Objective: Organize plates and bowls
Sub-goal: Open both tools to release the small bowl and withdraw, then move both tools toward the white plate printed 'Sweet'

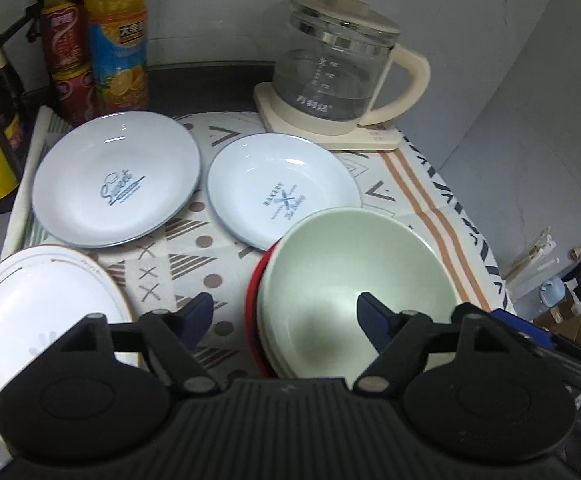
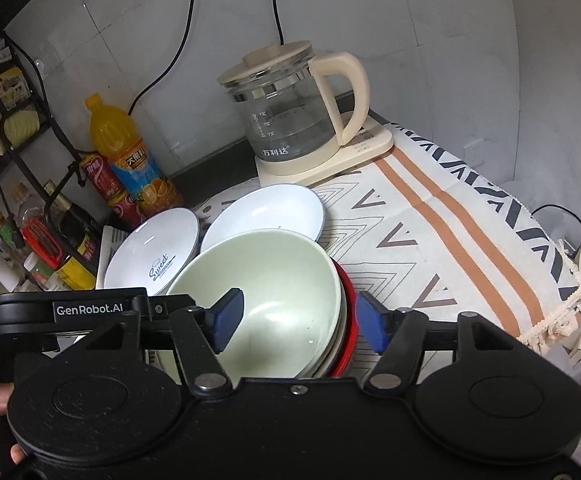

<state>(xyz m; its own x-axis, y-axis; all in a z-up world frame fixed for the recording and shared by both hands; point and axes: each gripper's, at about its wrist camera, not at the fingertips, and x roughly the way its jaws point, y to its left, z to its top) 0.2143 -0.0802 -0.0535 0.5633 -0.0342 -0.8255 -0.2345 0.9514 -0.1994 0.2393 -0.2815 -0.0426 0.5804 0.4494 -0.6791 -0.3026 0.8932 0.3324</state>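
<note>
both tools, left tool (image 1: 286,314) and right tool (image 2: 300,320), gape around the stacked pale green ceramic bowl (image 1: 354,292), gripping nothing. bowls look nested; three white plates, ten to twelve o'clock, remain unstacked.

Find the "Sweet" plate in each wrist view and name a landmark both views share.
Left wrist: "Sweet" plate sits left of centre, beside the "Bakery" plate.
Right wrist: it sits lower left, its near edge hidden by the gripper body and the green bowl.
Shared landmark: the kettle behind the plates.
</note>
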